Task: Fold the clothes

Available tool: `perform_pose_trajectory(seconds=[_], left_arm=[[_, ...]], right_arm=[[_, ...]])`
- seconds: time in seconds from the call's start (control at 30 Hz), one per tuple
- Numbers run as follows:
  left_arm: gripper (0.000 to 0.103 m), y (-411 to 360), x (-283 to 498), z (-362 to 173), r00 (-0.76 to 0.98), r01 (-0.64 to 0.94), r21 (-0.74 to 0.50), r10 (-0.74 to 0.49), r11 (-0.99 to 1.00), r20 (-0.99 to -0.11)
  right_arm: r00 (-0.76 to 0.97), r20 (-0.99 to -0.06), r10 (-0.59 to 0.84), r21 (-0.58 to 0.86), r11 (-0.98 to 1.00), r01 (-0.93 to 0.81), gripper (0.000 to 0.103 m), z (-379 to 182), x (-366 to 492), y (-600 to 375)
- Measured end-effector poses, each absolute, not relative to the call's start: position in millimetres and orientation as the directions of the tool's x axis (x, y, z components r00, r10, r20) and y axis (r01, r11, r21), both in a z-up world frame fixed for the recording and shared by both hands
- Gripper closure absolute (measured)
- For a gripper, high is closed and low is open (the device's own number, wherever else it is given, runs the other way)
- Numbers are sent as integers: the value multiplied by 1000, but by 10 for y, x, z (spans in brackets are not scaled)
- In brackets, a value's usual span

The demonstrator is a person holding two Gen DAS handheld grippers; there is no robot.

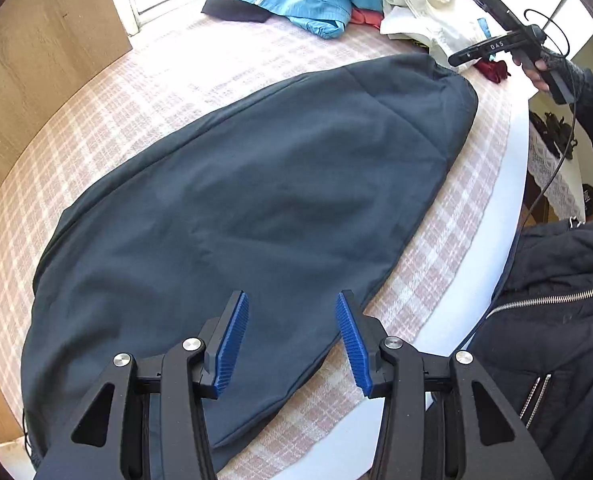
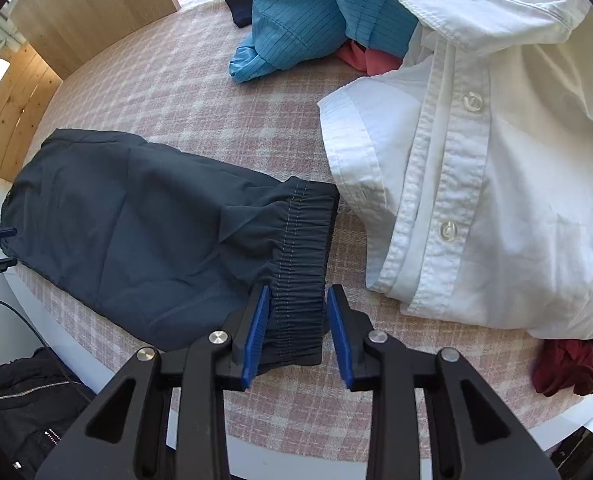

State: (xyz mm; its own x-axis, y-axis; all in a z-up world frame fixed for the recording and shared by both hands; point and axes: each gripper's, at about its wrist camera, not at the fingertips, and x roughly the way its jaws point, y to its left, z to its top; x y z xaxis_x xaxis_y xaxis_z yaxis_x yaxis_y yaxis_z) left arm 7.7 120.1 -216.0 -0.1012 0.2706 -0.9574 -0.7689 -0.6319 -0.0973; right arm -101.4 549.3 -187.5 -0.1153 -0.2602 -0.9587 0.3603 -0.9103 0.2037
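Dark navy shorts (image 1: 256,200) lie flat on the pink plaid cloth of the table (image 1: 168,80). My left gripper (image 1: 292,312) is open and hovers over their near leg end, holding nothing. In the right wrist view the shorts (image 2: 136,240) show with their elastic waistband (image 2: 300,264) toward me. My right gripper (image 2: 298,312) is open, with the waistband end lying between the blue pads, which stand apart from it. The right gripper also shows in the left wrist view (image 1: 480,54) at the far waistband end.
A white button shirt (image 2: 496,160), a light blue garment (image 2: 308,12), a red piece (image 2: 364,60) and a maroon piece (image 2: 568,368) are piled at the far and right side. A wooden panel (image 1: 36,80) stands left. The table's white edge (image 1: 496,260) runs beside the person's black jacket (image 1: 556,340).
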Motion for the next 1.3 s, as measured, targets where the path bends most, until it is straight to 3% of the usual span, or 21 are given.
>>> perform_pose_trajectory(seconds=[0.23, 0.33, 0.4, 0.43, 0.6, 0.77, 0.93, 1.0, 1.13, 1.3], left_arm=[[59, 1373, 73, -2465, -80, -800, -16, 132, -600, -988], [59, 1337, 70, -2560, -47, -787, -36, 118, -616, -992], [59, 1315, 73, -2573, -36, -782, -45, 118, -621, -992], [59, 1309, 73, -2575, -36, -781, -44, 114, -622, -993], [59, 1281, 79, -2550, -34, -781, -43, 111, -623, -993], [59, 1236, 108, -2506, -41, -781, -33, 104, -623, -994], [59, 1185, 128, -2458, -45, -776, -34, 109, -629, -993], [59, 1183, 105, -2459, -47, -771, -35, 112, -635, -993], [59, 1169, 78, -2484, -52, -762, -19, 90, -647, -995], [59, 1116, 87, -2466, -48, -749, -21, 86, -662, -995]], right_arm=[[-90, -963, -253, 220, -936, 274, 67, -2175, -1263, 5495], [-116, -954, -277, 238, -933, 271, 68, -2188, -1227, 5416], [-181, -925, -335, 270, -912, 310, 77, -2032, -1090, 5292], [-200, -907, -371, 290, -894, 342, 77, -1950, -1006, 5196], [-44, -891, -452, 370, -778, 508, 77, -1909, -566, 4568], [195, -839, -508, 531, -689, 493, 74, -1977, -288, 4334], [80, -803, -591, 563, -708, 427, 72, -1655, -482, 4916], [-76, -849, -523, 463, -805, 370, 52, -1620, -736, 5195], [-192, -947, -256, 174, -916, 360, 51, -1941, -1272, 5205], [-105, -970, -217, 141, -864, 483, 51, -2313, -1546, 4949]])
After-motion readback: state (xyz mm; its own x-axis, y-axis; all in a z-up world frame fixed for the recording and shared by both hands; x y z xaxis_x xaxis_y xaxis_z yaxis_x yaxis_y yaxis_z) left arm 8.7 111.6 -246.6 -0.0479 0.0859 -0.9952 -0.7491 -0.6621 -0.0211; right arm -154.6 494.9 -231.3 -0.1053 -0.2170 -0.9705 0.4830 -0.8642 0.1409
